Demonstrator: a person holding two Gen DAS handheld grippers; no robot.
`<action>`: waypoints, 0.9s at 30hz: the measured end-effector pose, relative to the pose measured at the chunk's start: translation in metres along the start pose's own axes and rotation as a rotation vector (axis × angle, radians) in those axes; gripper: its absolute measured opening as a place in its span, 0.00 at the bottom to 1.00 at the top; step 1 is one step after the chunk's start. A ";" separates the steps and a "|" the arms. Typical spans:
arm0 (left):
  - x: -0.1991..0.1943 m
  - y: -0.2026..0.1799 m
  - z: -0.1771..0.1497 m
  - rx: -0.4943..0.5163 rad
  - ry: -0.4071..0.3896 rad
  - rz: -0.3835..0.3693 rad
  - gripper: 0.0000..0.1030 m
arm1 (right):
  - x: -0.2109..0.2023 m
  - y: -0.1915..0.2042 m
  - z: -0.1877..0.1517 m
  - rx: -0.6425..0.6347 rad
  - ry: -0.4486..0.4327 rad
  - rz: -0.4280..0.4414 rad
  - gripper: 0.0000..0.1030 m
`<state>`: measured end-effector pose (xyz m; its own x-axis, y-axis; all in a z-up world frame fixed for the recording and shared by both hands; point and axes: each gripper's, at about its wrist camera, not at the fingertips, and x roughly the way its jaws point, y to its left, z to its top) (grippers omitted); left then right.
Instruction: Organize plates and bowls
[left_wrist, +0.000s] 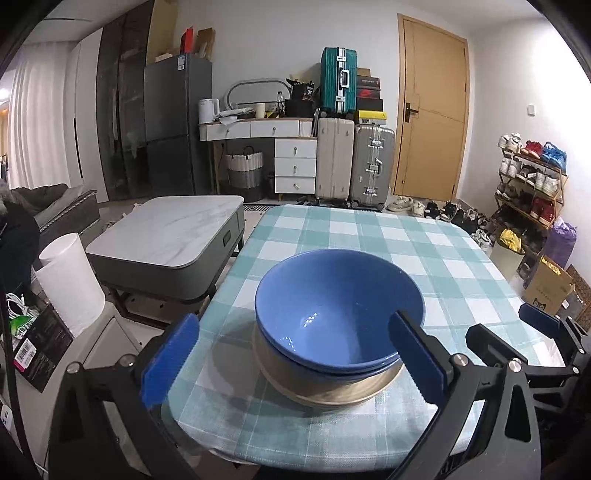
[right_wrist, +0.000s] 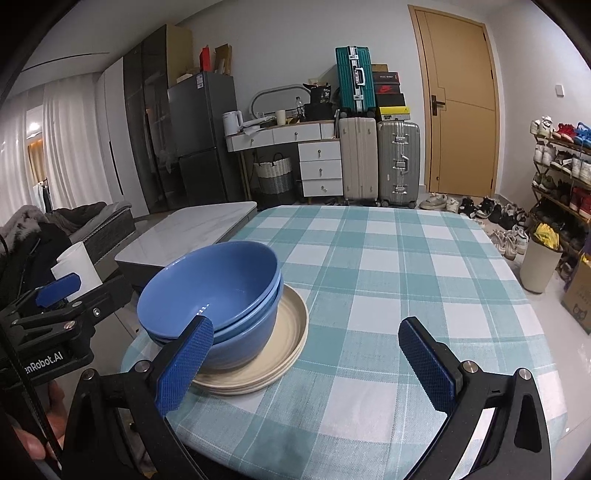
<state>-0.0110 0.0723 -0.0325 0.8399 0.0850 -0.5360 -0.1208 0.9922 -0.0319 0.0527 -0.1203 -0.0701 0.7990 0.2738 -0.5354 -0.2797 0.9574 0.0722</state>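
Observation:
A stack of blue bowls (left_wrist: 338, 310) sits on a stack of beige plates (left_wrist: 332, 393), near the front left corner of the table (left_wrist: 424, 236) with its teal check cloth. My left gripper (left_wrist: 293, 360) is open wide, a blue pad on either side of the stack. There is a clear gap at the left pad, and the right pad overlaps the bowl rim in view. In the right wrist view the bowls (right_wrist: 210, 291) and plates (right_wrist: 286, 332) lie to the left. My right gripper (right_wrist: 304, 362) is open over bare cloth, its left finger in front of the bowls.
A grey marble-top coffee table (left_wrist: 166, 236) and a white bin (left_wrist: 70, 284) stand left of the table. Cardboard boxes (left_wrist: 550, 284) and a shoe rack (left_wrist: 532, 184) are to the right. The table's far half (right_wrist: 388, 251) shows only cloth. A person's hand (right_wrist: 37, 439) holds the left gripper.

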 end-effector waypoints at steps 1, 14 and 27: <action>0.000 0.000 0.000 -0.002 0.006 0.000 1.00 | -0.001 0.000 0.000 0.001 -0.001 0.002 0.99; 0.005 0.000 -0.003 -0.028 0.036 -0.010 1.00 | -0.006 -0.002 0.000 0.011 -0.012 0.006 0.99; 0.011 -0.007 -0.006 -0.004 0.076 -0.001 1.00 | -0.007 -0.004 -0.001 0.016 -0.017 0.002 0.99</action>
<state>-0.0045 0.0654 -0.0431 0.7972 0.0770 -0.5987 -0.1227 0.9918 -0.0358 0.0473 -0.1259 -0.0676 0.8073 0.2769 -0.5212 -0.2729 0.9582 0.0863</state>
